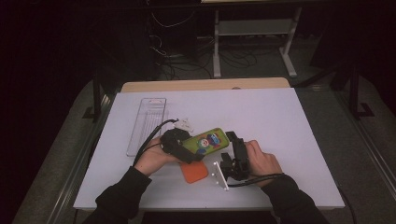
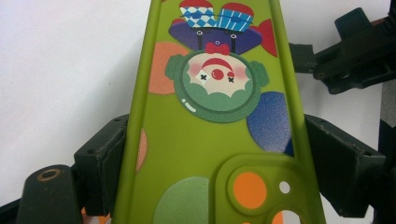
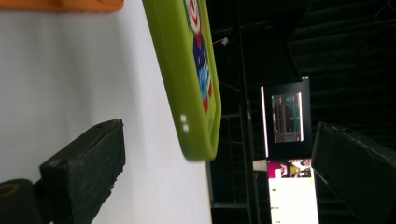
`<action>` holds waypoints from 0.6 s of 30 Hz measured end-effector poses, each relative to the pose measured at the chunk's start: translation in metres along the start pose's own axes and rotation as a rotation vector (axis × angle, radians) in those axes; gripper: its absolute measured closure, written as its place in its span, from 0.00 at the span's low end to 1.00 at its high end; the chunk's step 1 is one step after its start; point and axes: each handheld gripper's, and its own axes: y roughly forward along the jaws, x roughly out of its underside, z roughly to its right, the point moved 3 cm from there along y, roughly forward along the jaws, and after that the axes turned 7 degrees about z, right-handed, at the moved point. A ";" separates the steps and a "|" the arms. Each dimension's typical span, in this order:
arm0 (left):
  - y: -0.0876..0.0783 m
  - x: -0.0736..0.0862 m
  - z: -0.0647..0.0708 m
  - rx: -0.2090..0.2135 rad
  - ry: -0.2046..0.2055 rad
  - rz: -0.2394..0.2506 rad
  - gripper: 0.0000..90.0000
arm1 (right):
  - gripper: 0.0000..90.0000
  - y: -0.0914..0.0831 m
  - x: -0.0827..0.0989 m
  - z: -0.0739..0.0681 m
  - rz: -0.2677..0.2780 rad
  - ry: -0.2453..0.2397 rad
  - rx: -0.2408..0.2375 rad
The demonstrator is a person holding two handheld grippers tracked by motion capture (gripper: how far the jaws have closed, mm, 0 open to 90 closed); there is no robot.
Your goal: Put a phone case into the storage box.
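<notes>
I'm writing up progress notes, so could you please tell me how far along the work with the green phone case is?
Done: the left gripper has the green phone case clamped by its long edges and lifted off the white table. In hand: the right gripper, jaws open, sits at the case's free end without gripping it. Left: whatever follows with the orange case lying under it and the clear tray, which looks empty.

White-topped table (image 1: 280, 121) with a bare wooden strip along its far edge. Directly on it: clear plastic tray (image 1: 147, 125) at far left (long side running away from the person), orange case (image 1: 194, 171) flat near the front edge.
</notes>
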 end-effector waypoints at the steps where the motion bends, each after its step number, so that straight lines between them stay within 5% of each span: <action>1: -0.001 0.000 0.000 0.000 -0.001 -0.003 0.17 | 0.04 0.001 -0.002 0.000 0.006 0.003 0.007; 13: -0.003 -0.002 0.000 0.004 -0.001 0.005 0.17 | 0.22 0.011 -0.018 -0.002 0.069 -0.060 0.019; 18: -0.003 -0.002 0.000 0.003 0.010 0.001 0.17 | 0.38 0.010 -0.017 -0.006 0.058 -0.100 0.000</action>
